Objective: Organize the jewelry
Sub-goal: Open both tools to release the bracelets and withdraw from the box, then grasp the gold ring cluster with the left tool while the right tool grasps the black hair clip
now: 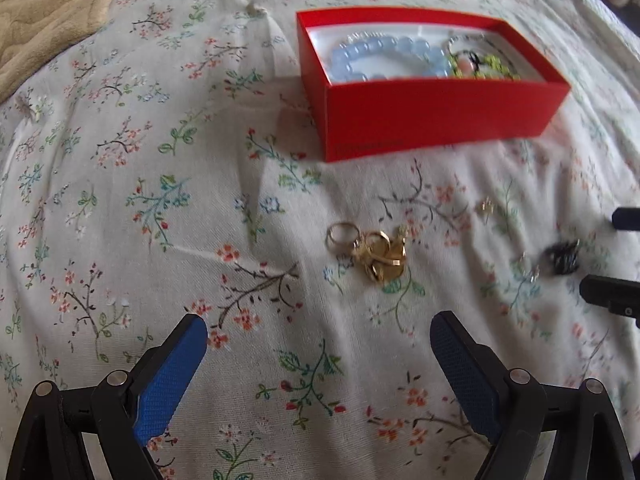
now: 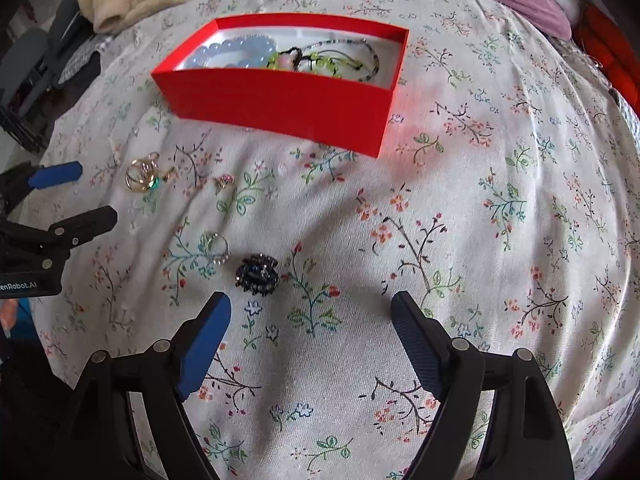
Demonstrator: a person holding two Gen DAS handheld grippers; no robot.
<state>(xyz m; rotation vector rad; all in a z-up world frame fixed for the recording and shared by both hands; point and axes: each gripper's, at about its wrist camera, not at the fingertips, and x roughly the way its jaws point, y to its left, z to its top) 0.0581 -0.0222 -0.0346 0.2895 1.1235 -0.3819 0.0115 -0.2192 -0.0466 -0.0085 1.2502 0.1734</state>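
Both spread and empty — my left hand-held gripper point(image 1: 319, 330) should straddle the gold rings point(image 1: 370, 252), my right hand-held gripper point(image 2: 311, 312) the dark brooch point(image 2: 257, 274) — pinching low against the soft bed point(image 2: 480, 220).

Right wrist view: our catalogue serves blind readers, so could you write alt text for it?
Open right tongs hover over a floral bedsheet, near a dark hair clip. Behind, a red box holds bracelets; gold rings lie left.

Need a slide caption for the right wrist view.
Open right tool above a dark hair claw on the floral bedspread, red box beyond.
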